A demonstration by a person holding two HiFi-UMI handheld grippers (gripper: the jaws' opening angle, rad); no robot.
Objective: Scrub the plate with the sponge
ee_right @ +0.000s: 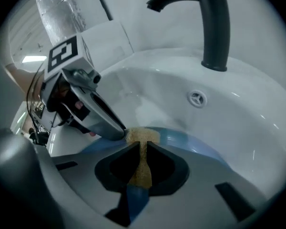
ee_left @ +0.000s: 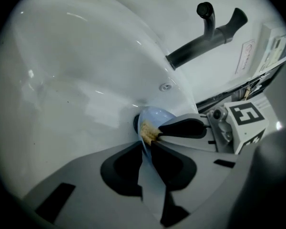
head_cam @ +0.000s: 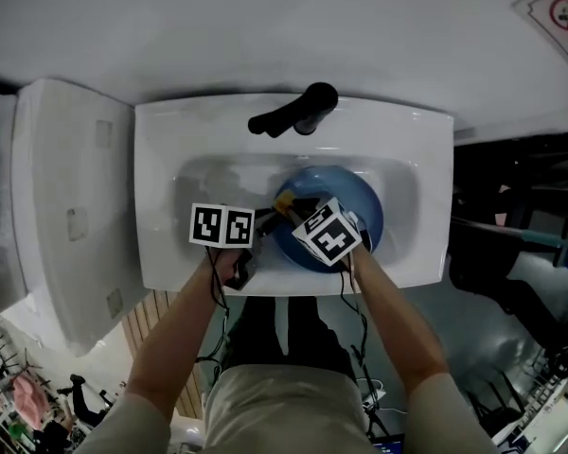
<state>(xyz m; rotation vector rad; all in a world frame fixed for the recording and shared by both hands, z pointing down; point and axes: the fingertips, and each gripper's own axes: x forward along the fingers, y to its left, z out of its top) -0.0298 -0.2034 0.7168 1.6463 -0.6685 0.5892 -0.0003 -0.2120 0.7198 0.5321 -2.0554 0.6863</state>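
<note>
**Sink station: both hand-held grippers engaged, plate and sponge in basin**

Far L, head view: white unit [head_cam: 66, 206] beside the sink, type unclear, lower end blurred.

White sink [head_cam: 170, 159] w/ black faucet [head_cam: 298, 112] at back centre.

L hand-held gripper [ee_left: 146, 147]: jaws narrow, clamped on rim of blue plate [head_cam: 346, 192]. In left gripper view the plate shows only edge-on, a thin pale strip btwn the pads. The rest is hidden behind the gripper body.

The plate sits in the basin. Can't tell whether it lies flat or is lifted.

Sponge [ee_right: 142, 137], tan: gripped by R hand-held gripper [ee_right: 144, 148], jaws drawn close on it. Its front end sticks out over the plate's face, just beside the L gripper's tip.

In head view the marker cubes [head_cam: 222, 225] cover most of both jaw sets. Only a yellow scrap of sponge is vis.

Both forearms [head_cam: 398, 320] enter from the bottom edge.

Far R: dark clutter [head_cam: 521, 253], indistinct. Sign [head_cam: 559, 8] in top R corner is cut off.
</note>
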